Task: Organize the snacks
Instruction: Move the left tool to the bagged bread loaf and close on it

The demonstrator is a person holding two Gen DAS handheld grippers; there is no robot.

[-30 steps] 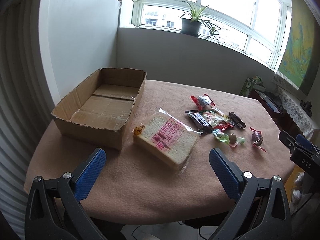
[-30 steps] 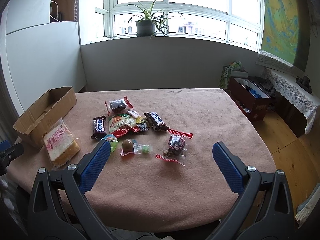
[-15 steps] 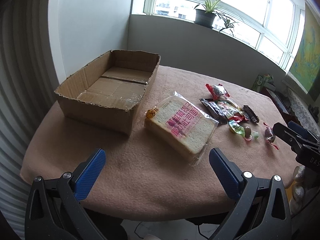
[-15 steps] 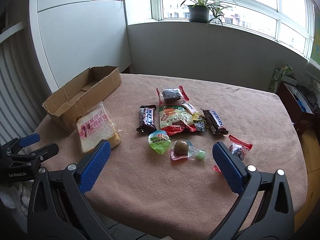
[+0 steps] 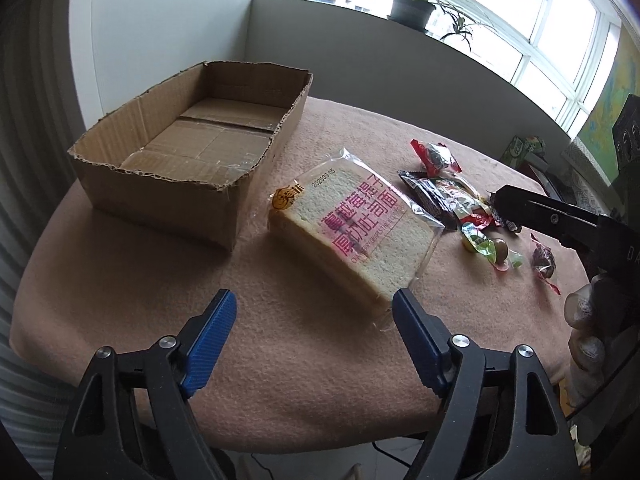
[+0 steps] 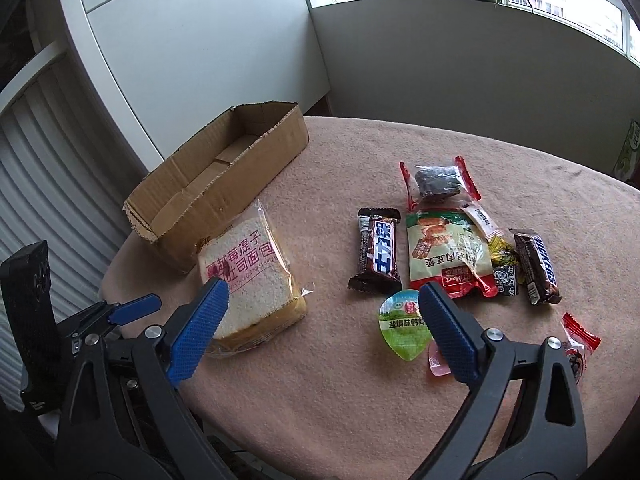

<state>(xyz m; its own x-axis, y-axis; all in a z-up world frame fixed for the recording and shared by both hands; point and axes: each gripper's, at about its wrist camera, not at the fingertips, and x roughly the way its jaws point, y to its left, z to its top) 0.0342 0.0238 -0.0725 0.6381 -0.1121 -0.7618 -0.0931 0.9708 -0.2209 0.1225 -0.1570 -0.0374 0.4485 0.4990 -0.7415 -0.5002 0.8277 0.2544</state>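
Note:
An open, empty cardboard box (image 5: 188, 148) (image 6: 224, 176) sits at the table's left. A wrapped bread pack (image 5: 356, 228) (image 6: 250, 276) lies beside it. Right of it lies a cluster of snacks: a dark chocolate bar (image 6: 378, 256), a red-green pouch (image 6: 448, 252), a Snickers bar (image 6: 536, 266), a red-ended dark cake (image 6: 438, 180), a green jelly cup (image 6: 404, 324). My left gripper (image 5: 314, 338) is open, just short of the bread's near corner. My right gripper (image 6: 322, 330) is open above the table between bread and jelly cup.
The round table wears a pink cloth (image 5: 304, 360). A white wall panel (image 6: 200, 56) stands behind the box. A potted plant (image 5: 412, 10) sits on the windowsill. The table's near edge lies just below both grippers.
Both grippers have moved forward and to the left, closer to the table. The bread and box now look larger. The jaws stay open.

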